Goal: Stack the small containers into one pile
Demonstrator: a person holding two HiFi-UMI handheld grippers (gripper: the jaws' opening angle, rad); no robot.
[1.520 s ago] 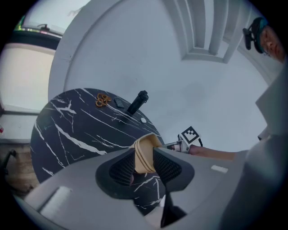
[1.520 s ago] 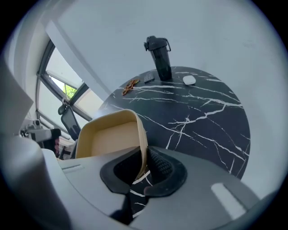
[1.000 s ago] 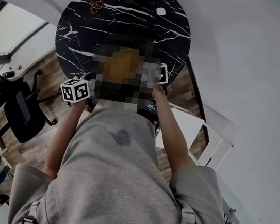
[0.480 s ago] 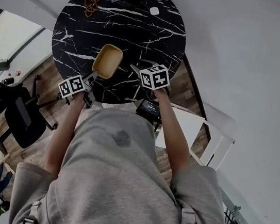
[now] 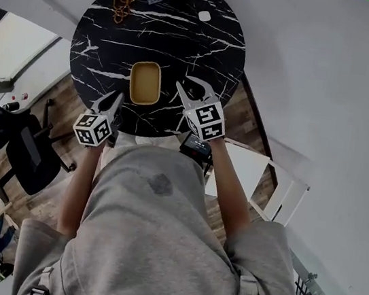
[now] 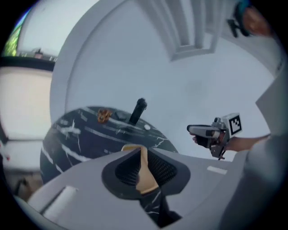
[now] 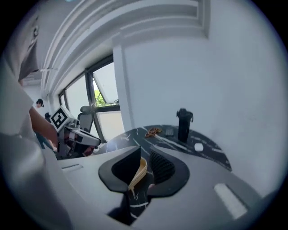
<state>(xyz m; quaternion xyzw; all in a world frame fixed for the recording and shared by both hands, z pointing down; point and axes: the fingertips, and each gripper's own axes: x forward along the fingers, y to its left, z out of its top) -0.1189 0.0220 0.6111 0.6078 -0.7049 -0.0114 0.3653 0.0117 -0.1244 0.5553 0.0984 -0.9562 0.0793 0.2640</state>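
A round black marble bench [image 5: 187,37] carries the nested tan containers [image 5: 145,82] near its front edge, mouth up, long axis running away from the person. The left hand-held gripper [image 5: 111,102] and right hand-held gripper [image 5: 192,87] flank them without touching, jaws just narrowed to a slim gap, empty; the pile looks released.

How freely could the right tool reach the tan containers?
Probably yes: the right tool is just beside the tan containers, bare table between them, the left tool on the other side.

Bright, even daylight; strong fisheye curvature, soft blurred edges.
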